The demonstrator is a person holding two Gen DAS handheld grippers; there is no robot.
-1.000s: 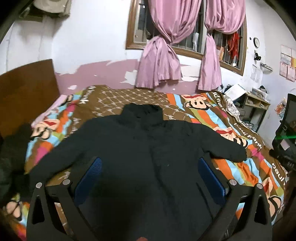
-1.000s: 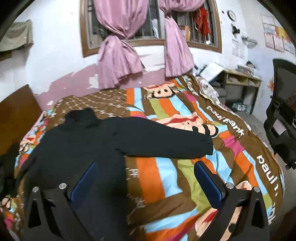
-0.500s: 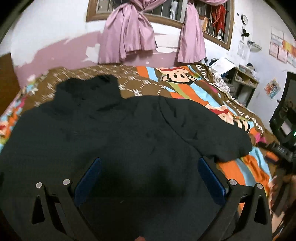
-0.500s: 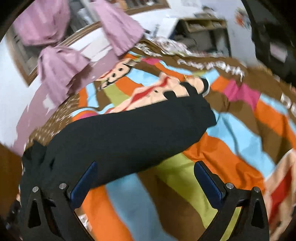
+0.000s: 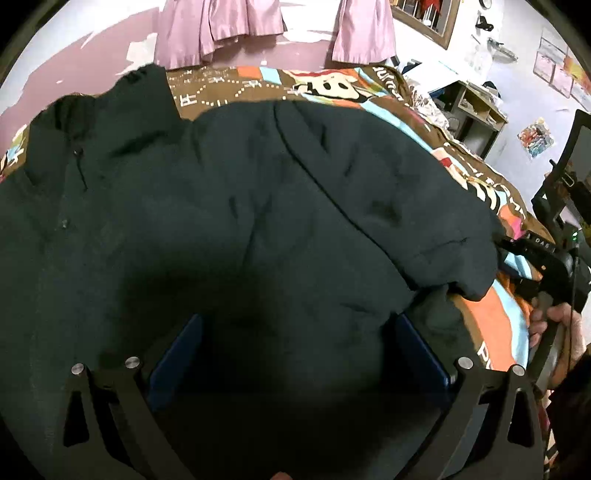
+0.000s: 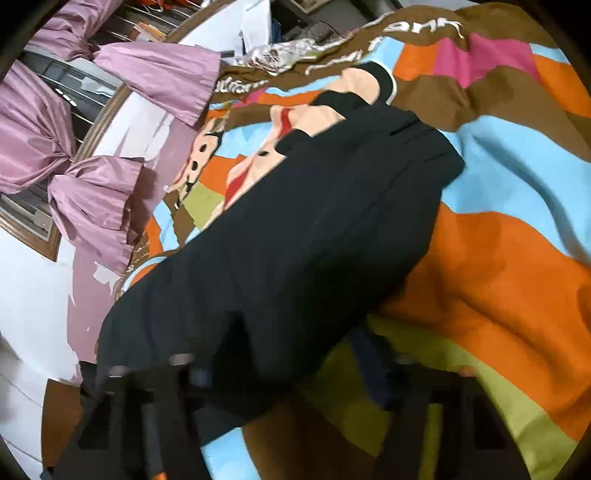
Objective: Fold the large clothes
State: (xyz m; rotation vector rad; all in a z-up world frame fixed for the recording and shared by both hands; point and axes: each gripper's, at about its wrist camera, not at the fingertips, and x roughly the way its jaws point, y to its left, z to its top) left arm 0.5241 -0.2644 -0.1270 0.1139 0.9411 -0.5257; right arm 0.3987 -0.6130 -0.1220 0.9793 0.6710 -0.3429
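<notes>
A large black jacket (image 5: 229, 206) lies spread on a bed with a colourful striped cartoon blanket (image 5: 495, 317). My left gripper (image 5: 295, 354) is open, low over the jacket's body near its right side, blue pads (image 5: 177, 354) wide apart. In the right wrist view the jacket's right sleeve (image 6: 314, 229) runs diagonally across the blanket (image 6: 498, 266). My right gripper (image 6: 291, 365) is blurred and its jaws are closing around the sleeve's lower edge. The right gripper also shows at the right edge of the left wrist view (image 5: 554, 269), held by a hand.
Pink curtains (image 5: 221, 26) hang at the window on the far wall. A shelf unit (image 5: 476, 107) with papers stands right of the bed. A black office chair (image 5: 569, 177) is at the far right.
Both grippers have dropped closer to the jacket. The right gripper has tilted, moved onto the sleeve and narrowed its jaws. The left gripper has moved forward over the jacket body.
</notes>
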